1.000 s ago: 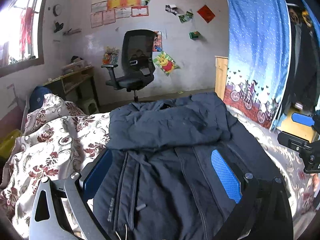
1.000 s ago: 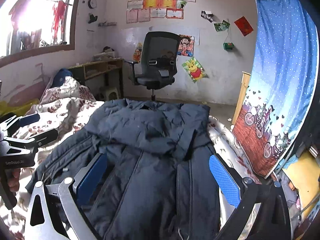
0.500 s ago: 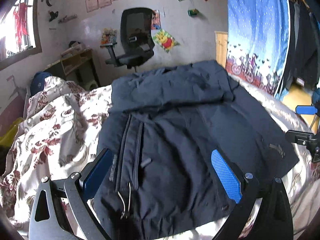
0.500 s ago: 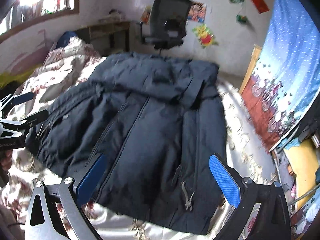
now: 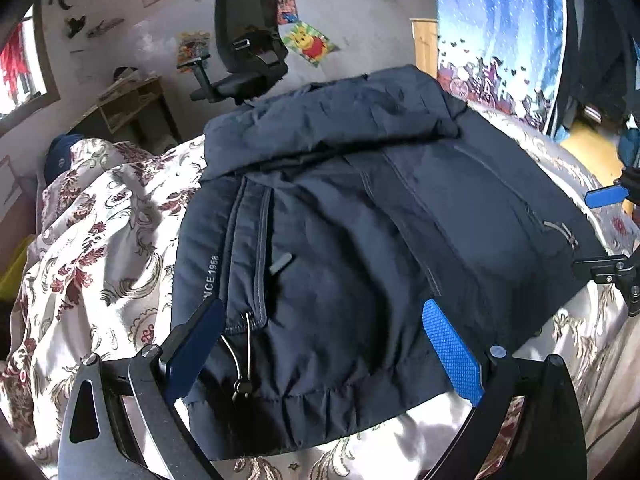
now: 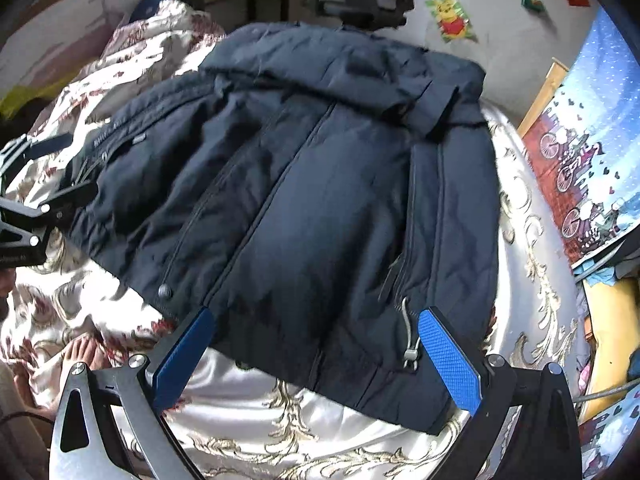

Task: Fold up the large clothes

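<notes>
- The left gripper (image 5: 322, 344) is held spread wide above the hem of the jacket (image 5: 360, 240), nothing pinched.
- The right gripper (image 6: 316, 350) is likewise spread, empty.
- The jacket is laid flat on the floral bedspread (image 5: 100, 240).
- An office chair (image 5: 248, 48) is seen beyond.

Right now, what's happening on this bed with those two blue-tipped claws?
A person holds a two-finger gripper in each hand to fold a dark jacket spread out on a floral bedspread. The left gripper and the right gripper are both open, poised over the jacket's hem nearest them, one near each corner. Neither grips anything. The top of the jacket lies folded down over its body; no other fold shows.
</notes>
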